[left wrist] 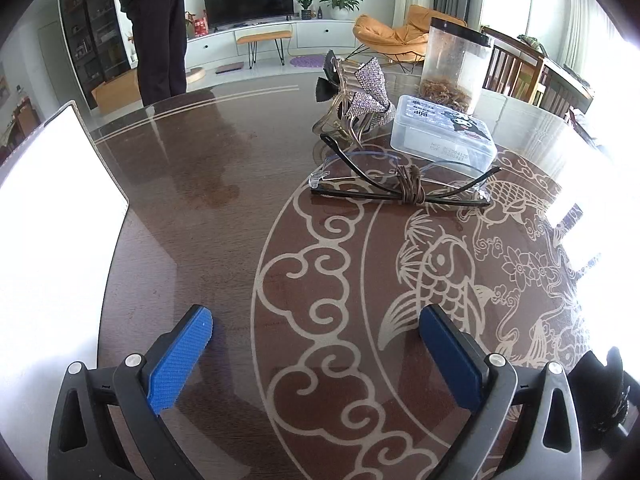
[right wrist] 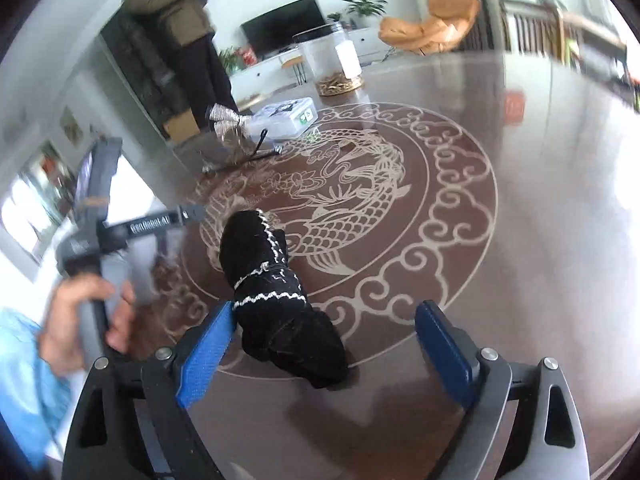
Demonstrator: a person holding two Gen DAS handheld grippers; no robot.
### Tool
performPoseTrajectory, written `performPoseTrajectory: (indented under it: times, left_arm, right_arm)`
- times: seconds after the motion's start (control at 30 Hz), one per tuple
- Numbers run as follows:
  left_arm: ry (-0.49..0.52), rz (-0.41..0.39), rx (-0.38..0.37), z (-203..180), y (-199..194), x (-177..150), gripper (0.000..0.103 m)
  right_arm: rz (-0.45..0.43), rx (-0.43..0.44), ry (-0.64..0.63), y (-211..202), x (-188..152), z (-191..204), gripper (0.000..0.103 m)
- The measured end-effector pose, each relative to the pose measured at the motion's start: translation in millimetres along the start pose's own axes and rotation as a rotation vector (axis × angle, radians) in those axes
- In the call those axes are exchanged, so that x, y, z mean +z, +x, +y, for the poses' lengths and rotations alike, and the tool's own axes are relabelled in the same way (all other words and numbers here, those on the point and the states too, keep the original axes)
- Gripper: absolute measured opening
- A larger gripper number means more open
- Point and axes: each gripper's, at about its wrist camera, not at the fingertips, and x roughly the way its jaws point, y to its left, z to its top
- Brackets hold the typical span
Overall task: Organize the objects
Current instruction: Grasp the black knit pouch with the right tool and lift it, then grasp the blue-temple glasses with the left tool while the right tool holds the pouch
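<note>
A black knitted piece with white zigzag trim (right wrist: 272, 292) lies on the dark patterned table (right wrist: 520, 220), between the fingers of my right gripper (right wrist: 324, 324). It rests close against the left blue pad (right wrist: 208, 352), while the right pad stands well clear, so the jaws are open. The same black piece shows at the right edge of the left wrist view (left wrist: 600, 392). My left gripper (left wrist: 316, 320) hovers open over the fish pattern with nothing between its pads. Folded glasses (left wrist: 400, 186), a clear lidded box (left wrist: 440, 132), a sparkly hair clip (left wrist: 362, 88) and a clear jar (left wrist: 456, 64) sit farther back.
A bright white flat thing (left wrist: 60, 240) covers the table's left side. A hand (right wrist: 80, 312) grips the grey body of the left-hand tool (right wrist: 96, 216). A person (left wrist: 160, 40) stands beyond the table. Wooden chairs (left wrist: 520, 72) line the far right edge.
</note>
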Motion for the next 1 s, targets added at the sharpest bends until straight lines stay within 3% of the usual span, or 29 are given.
performPoseTrajectory:
  times: [0.2, 0.27, 0.33, 0.43, 0.5, 0.6, 0.67, 0.83, 1.0]
  left_arm:
    - [0.002, 0.004, -0.002, 0.8, -1.0, -0.5, 0.103]
    - [-0.029, 0.055, -0.007, 0.3, -0.8, 6.2, 0.103]
    - [-0.105, 0.015, -0.050, -2.5, -13.7, 21.4, 0.103]
    - [-0.209, -0.080, -0.058, -16.1, -32.0, 58.4, 0.103]
    - [-0.240, -0.096, -0.042, -30.5, -27.0, 83.0, 0.103]
    - [-0.216, -0.036, 0.051, -52.9, 4.1, 102.1, 0.103]
    - [-0.208, 0.011, 0.113, -59.0, 22.5, 96.2, 0.103]
    - [-0.226, 0.050, 0.106, -35.8, 32.9, 60.4, 0.103]
    - [-0.218, 0.028, 0.124, -5.3, 23.5, 39.3, 0.103]
  right_arm:
    - [0.023, -0.028, -0.105, 9.3, 1.7, 19.4, 0.091]
    - [0.028, -0.032, -0.116, 7.9, -1.2, 20.0, 0.091]
    - [0.028, -0.032, -0.116, 13.5, -1.7, 17.9, 0.092]
    - [0.028, -0.021, -0.114, 13.1, -1.8, 18.0, 0.094]
    - [0.029, -0.017, -0.115, 12.4, -2.5, 18.5, 0.095]
    - [0.029, -0.016, -0.114, 12.5, -2.3, 18.7, 0.095]
    - [0.028, -0.011, -0.110, 12.7, -2.0, 18.6, 0.095]
    - [0.031, -0.003, -0.110, 14.0, -0.8, 19.8, 0.097]
    - [0.038, -0.014, -0.122, 16.9, 1.0, 22.4, 0.097]
